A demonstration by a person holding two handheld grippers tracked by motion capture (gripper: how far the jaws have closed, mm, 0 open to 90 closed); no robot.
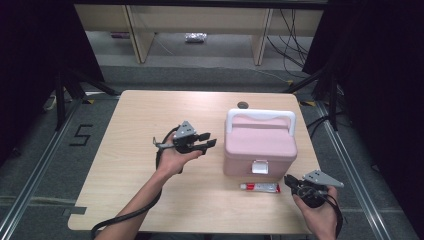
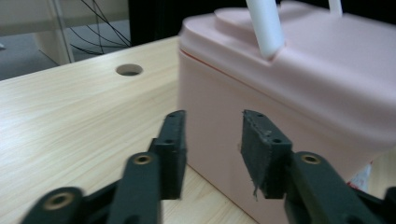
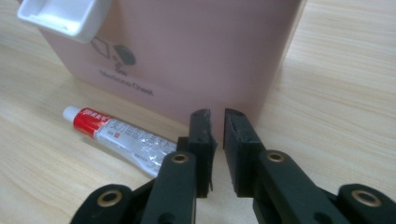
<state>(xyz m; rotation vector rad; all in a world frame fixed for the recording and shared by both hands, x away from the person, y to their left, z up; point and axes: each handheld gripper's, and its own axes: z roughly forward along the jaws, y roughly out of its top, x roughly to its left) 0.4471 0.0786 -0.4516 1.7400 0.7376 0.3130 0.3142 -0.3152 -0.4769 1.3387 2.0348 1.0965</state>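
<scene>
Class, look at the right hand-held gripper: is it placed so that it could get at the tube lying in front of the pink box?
Probably yes. The right hand-held gripper hovers just beside the tube, jaws slightly apart and empty, with bare table between them. The pink box stands behind the tube, not across the way.

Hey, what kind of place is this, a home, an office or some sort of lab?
Most likely a lab or recording studio. A light wooden table stands alone between black curtains, black tripod legs stand beside it, loose cables lie on the grey floor, and a taped number five marks the floor.
</scene>
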